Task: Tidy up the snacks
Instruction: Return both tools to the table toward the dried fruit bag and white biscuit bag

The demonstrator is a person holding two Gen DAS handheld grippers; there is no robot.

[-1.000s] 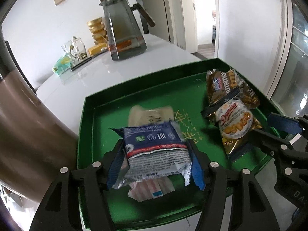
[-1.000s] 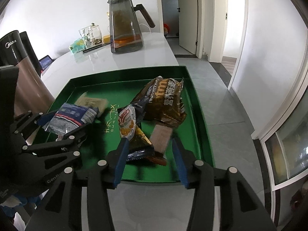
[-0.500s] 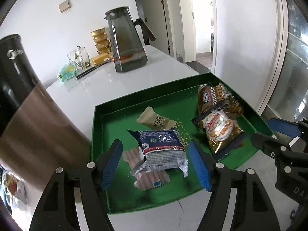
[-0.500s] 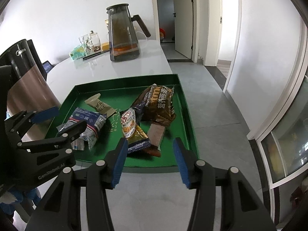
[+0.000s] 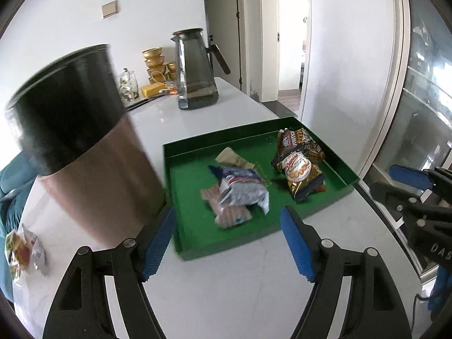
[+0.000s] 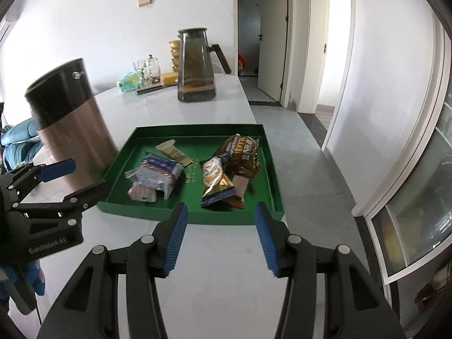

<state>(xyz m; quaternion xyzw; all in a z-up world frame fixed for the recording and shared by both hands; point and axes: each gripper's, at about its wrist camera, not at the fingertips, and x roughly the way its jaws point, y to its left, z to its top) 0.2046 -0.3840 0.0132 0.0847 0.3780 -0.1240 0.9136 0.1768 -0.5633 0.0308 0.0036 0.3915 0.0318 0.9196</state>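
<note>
A green tray (image 5: 195,243) (image 6: 195,216) sits on the white counter and holds several snack packs. On its left lie a blue-and-white pack (image 5: 241,188) (image 6: 158,175) on a pink striped wafer pack (image 5: 231,216) and a beige bar (image 5: 233,156) (image 6: 173,152). On its right lie a brown bag (image 5: 299,141) (image 6: 243,152), a cookie pack (image 5: 299,175) (image 6: 216,180) and a brown bar (image 6: 240,188). My left gripper (image 5: 228,243) (image 6: 72,178) is open and empty, just short of the tray's near edge. My right gripper (image 6: 220,237) (image 5: 401,180) is open and empty before the tray's near right edge.
A tall copper-and-black appliance (image 5: 84,141) (image 6: 70,130) stands just left of the tray. A dark glass pitcher (image 5: 195,70) (image 6: 196,67) and glassware with gold bowls (image 5: 155,62) stand at the counter's far end. A loose snack pack (image 5: 22,254) lies at the counter's left. The counter's right edge drops to the floor.
My left gripper opened and let go of the blue-and-white pack, which now lies in the tray. Both grippers pulled back from the tray toward me.
</note>
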